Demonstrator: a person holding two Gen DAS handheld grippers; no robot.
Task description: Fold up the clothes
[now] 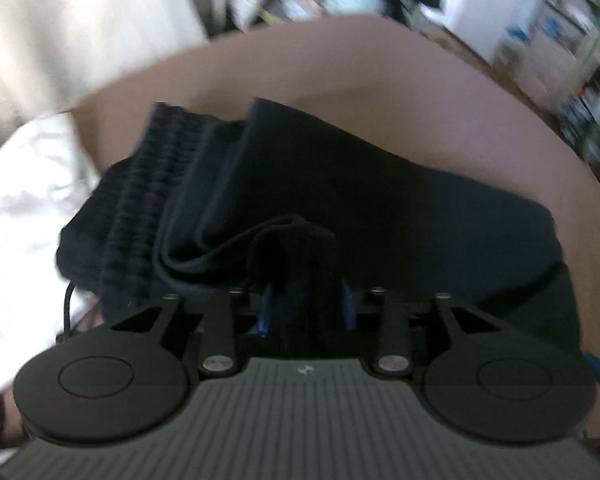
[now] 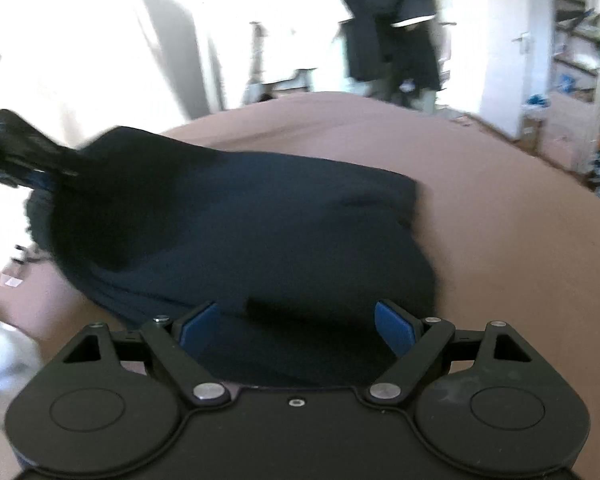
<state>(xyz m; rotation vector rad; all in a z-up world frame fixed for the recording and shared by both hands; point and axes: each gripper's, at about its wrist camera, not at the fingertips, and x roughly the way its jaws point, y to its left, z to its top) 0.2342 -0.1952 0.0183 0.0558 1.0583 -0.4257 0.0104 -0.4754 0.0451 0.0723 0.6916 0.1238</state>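
Fingers first: the left gripper has its two blue-padded fingers pulled in tight on a bunched fold of the dark navy garment, so that one's clamped on cloth. The right gripper is the opposite: its two blue fingers are spread wide apart, with the near edge of the garment lying between them, and nothing pinched as far as I can see.

There's just one garment in play, dark navy, almost black in this light. It sits on a pinkish-brown surface, toward the near left part of it. From the left wrist view you can see a ribbed, gathered band running along the garment's left side, and next to it a folded hem edge doubled over itself. The garment's left end hangs near the edge of the surface, just beside some white fabric on the left.

From the right wrist view the garment looks like one rounded heap with its right end sitting on the surface. The left gripper shows up at the far left there as a blurry dark shape touching the garment's raised far-left corner.

Background's a blurry room: white curtain-ish stuff on the left, dark clothes hanging in the far middle, cluttered shelves on the right.
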